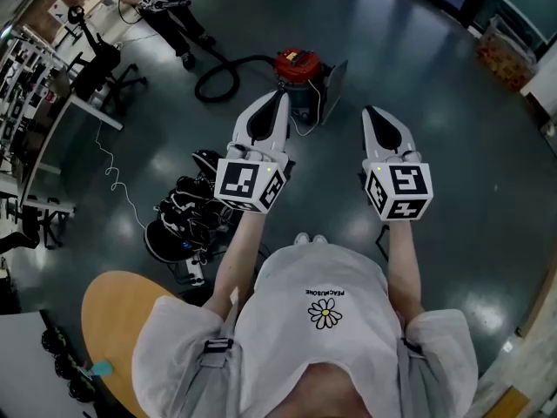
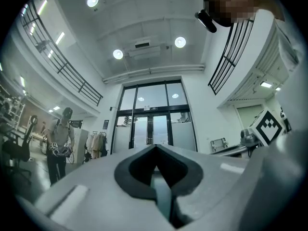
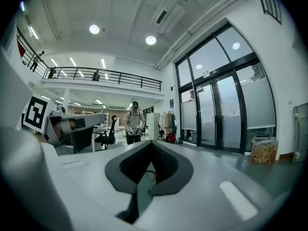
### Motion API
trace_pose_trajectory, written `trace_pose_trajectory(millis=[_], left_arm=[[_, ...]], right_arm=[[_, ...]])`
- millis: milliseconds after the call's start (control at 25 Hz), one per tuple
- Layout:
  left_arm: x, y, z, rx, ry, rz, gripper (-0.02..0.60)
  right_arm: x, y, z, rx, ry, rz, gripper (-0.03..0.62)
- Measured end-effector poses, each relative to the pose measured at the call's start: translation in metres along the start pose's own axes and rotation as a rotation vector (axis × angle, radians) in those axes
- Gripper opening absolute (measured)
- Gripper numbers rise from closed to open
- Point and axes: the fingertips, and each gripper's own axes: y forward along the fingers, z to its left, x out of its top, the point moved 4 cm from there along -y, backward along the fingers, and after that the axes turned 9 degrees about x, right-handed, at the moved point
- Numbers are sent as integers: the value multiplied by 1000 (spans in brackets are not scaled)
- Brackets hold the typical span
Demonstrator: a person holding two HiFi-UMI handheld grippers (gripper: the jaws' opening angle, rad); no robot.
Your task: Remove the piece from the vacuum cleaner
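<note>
Here the dark glossy floor (image 1: 452, 129) takes up most of the room, with a round wooden table (image 1: 113, 312) at its near left edge. Glass doors (image 2: 154, 124) stand on the far wall. A second person (image 1: 161, 3) stands at the floor's far left corner, hands together at the waist. A heap of black gear (image 1: 187, 207) and cables lies on the floor between the table and the holder's feet. The vacuum (image 1: 294, 66), red-topped, sits on the floor ahead of the holder, well apart from both tools. Its black hose (image 1: 218, 78) curls off to the left, and a grey panel (image 1: 336, 85) stands just beside its right side. Which piece is meant I cannot tell from here. The left gripper (image 1: 280, 96) is held out in front, tilted a little upward, its jaws clenched tip to tip on nothing. The right gripper (image 1: 369, 111) is held level beside it, jaws likewise pressed together and empty. Neither tool touches the vacuum.
</note>
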Motion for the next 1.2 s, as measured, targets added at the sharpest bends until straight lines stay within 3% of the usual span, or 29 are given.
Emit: trace_pose_trajectory(millis=[400, 680, 1000, 1200], left_arm=[[-25, -5, -20, -2, 15, 74, 2], [-50, -1, 4, 56, -8, 112, 2], [-80, 69, 34, 43, -51, 104, 2], [-87, 129, 77, 53, -63, 96, 2]], right_arm=[[-28, -11, -14, 21, 71, 0, 23], [-50, 8, -10, 59, 65, 43, 23], [-51, 70, -59, 12, 21, 80, 23], [-37, 136, -93, -9, 9, 89, 24]])
